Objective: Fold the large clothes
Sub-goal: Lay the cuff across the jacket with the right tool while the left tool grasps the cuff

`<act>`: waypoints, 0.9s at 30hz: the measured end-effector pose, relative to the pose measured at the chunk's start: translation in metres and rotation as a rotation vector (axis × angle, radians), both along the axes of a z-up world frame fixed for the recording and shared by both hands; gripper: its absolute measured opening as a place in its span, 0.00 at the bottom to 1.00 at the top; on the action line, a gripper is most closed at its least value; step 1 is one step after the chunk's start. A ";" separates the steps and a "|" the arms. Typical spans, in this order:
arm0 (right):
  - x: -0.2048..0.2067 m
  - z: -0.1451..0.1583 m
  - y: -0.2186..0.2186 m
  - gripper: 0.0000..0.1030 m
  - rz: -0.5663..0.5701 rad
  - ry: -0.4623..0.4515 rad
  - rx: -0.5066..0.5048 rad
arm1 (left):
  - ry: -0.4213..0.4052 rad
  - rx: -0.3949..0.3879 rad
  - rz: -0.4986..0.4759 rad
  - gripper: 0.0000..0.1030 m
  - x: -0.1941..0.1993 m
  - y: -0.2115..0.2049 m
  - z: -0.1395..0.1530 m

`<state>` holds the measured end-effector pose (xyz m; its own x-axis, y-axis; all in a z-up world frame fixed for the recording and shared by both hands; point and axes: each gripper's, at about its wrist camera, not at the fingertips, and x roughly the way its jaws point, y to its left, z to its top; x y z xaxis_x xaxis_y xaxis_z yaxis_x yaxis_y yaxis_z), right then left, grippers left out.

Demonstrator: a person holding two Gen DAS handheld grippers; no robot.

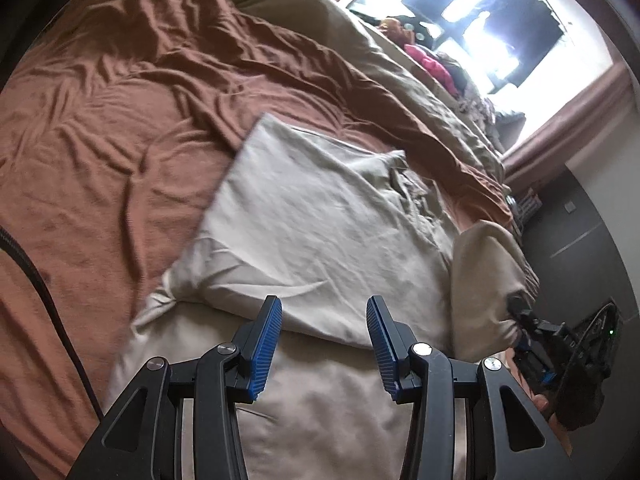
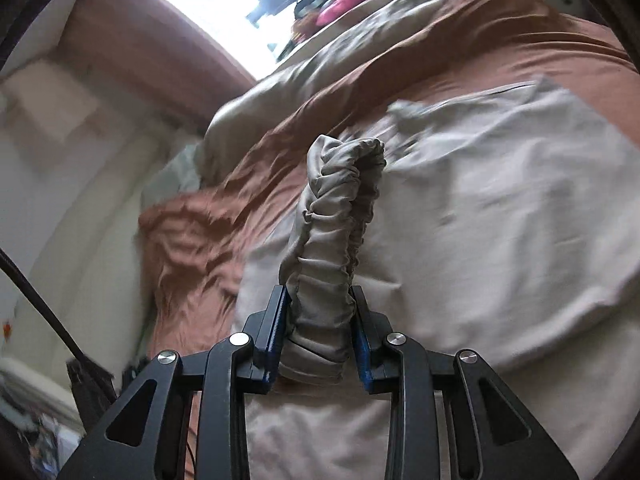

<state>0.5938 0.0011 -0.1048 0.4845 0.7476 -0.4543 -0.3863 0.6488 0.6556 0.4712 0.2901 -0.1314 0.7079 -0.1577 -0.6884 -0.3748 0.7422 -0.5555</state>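
A large beige garment [image 1: 312, 220] lies partly folded on the brown bedsheet [image 1: 100, 140]. My left gripper [image 1: 324, 312] is open and empty, just above the garment's near part. My right gripper [image 2: 320, 300] is shut on the garment's gathered elastic edge [image 2: 336, 220], which stands up between the blue pads. In the left wrist view the right gripper [image 1: 516, 312] shows at the right, holding a lifted beige fold [image 1: 488, 272]. The rest of the garment [image 2: 500, 200] spreads flat to the right in the right wrist view.
A rumpled beige duvet [image 1: 400, 68] lies along the far side of the bed, with pink clothing [image 1: 428, 62] near the bright window [image 1: 480, 12]. A black cable [image 1: 48, 300] hangs at the left. The bed's edge and dark floor [image 1: 592, 240] are at the right.
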 end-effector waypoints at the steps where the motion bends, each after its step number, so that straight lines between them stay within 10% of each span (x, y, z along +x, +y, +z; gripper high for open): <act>1: 0.015 -0.005 0.018 0.29 0.030 0.015 -0.028 | 0.002 -0.001 0.006 0.45 -0.001 0.004 -0.001; 4: 0.029 -0.015 0.035 0.31 0.113 0.084 -0.044 | 0.016 0.002 0.014 0.45 -0.002 0.012 -0.003; 8: 0.039 -0.013 0.017 0.70 0.094 0.090 0.015 | 0.031 -0.012 0.021 0.47 -0.001 0.014 -0.007; 11: 0.043 -0.017 -0.013 0.70 0.047 0.118 0.048 | 0.038 0.005 -0.001 0.59 0.004 0.004 -0.008; 27: 0.066 -0.076 -0.188 0.70 -0.350 0.265 0.019 | 0.180 0.131 -0.169 0.60 0.056 -0.081 -0.049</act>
